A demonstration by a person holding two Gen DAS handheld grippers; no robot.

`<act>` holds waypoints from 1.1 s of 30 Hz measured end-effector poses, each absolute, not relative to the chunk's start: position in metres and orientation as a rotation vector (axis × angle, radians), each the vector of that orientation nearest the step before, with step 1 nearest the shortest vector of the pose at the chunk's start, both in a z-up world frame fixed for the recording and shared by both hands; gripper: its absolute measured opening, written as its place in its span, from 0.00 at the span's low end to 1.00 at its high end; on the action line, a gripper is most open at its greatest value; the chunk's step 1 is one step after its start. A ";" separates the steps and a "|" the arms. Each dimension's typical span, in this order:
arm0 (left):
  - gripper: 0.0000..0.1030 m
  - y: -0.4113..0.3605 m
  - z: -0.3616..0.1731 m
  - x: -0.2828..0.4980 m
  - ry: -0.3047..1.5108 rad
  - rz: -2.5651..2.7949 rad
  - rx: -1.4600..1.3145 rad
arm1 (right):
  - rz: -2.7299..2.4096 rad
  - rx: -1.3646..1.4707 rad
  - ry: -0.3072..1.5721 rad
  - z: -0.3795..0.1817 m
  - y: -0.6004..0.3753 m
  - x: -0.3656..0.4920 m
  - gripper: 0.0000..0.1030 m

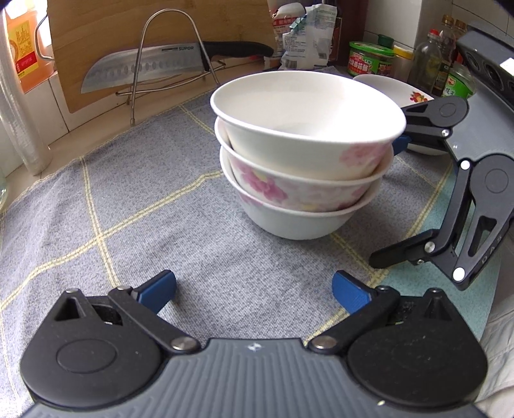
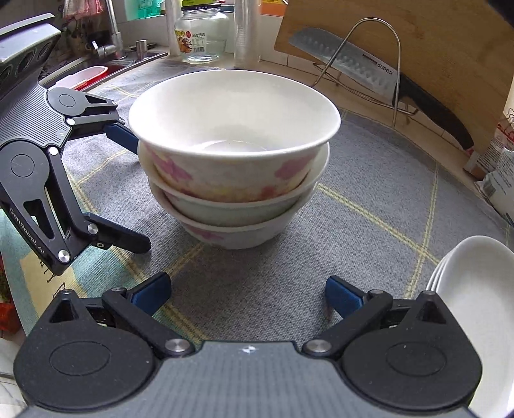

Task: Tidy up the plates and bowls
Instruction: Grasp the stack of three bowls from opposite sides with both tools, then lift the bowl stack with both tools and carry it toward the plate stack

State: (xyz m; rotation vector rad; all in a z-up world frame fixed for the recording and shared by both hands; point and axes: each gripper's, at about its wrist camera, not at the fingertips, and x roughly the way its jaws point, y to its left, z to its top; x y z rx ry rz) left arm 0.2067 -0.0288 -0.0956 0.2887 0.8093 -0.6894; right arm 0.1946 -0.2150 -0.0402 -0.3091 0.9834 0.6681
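Note:
Three white bowls with pink flowers (image 1: pixel 305 154) stand nested in one stack on the grey checked cloth (image 1: pixel 128 199). My left gripper (image 1: pixel 253 291) is open just in front of the stack, with nothing between its fingers. My right gripper (image 1: pixel 388 202) comes in from the right, open, its upper blue pad close by the top bowl's side. In the right wrist view the stack of bowls (image 2: pixel 234 167) is straight ahead of my open right gripper (image 2: pixel 247 294). The open left gripper (image 2: pixel 136 193) flanks the stack on the left. A stack of white plates (image 2: pixel 475 289) lies at the lower right.
A wire rack (image 1: pixel 167 61) holds a large knife (image 1: pixel 144 66) against a wooden board (image 1: pixel 96 29) at the back. A fruit-patterned plate (image 1: pixel 395 90), jars and bottles (image 1: pixel 430 61) stand behind the bowls. A glass jar (image 2: pixel 202 32) and a sink (image 2: pixel 106 61) lie beyond the cloth.

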 end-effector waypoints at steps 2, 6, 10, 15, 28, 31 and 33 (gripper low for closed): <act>1.00 -0.029 -0.096 0.209 0.796 -0.710 0.296 | 0.680 -0.311 0.975 -0.041 -0.216 0.197 1.00; 1.00 -0.031 -0.097 0.216 0.759 -0.778 0.319 | 0.665 -0.302 0.974 -0.042 -0.215 0.196 1.00; 1.00 -0.034 -0.097 0.226 0.735 -0.855 0.353 | 0.659 -0.305 0.991 -0.042 -0.212 0.201 1.00; 1.00 -0.038 -0.095 0.237 0.722 -0.934 0.394 | 0.656 -0.304 0.990 -0.042 -0.210 0.206 1.00; 0.97 -0.048 -0.087 0.251 0.637 -1.180 0.590 | 0.747 -0.440 0.976 -0.037 -0.201 0.220 1.00; 0.94 -0.050 -0.084 0.254 0.627 -1.210 0.607 | 0.801 -0.449 0.968 -0.036 -0.203 0.226 0.98; 0.90 -0.051 -0.081 0.256 0.626 -1.230 0.607 | 0.832 -0.451 0.964 -0.035 -0.204 0.229 0.96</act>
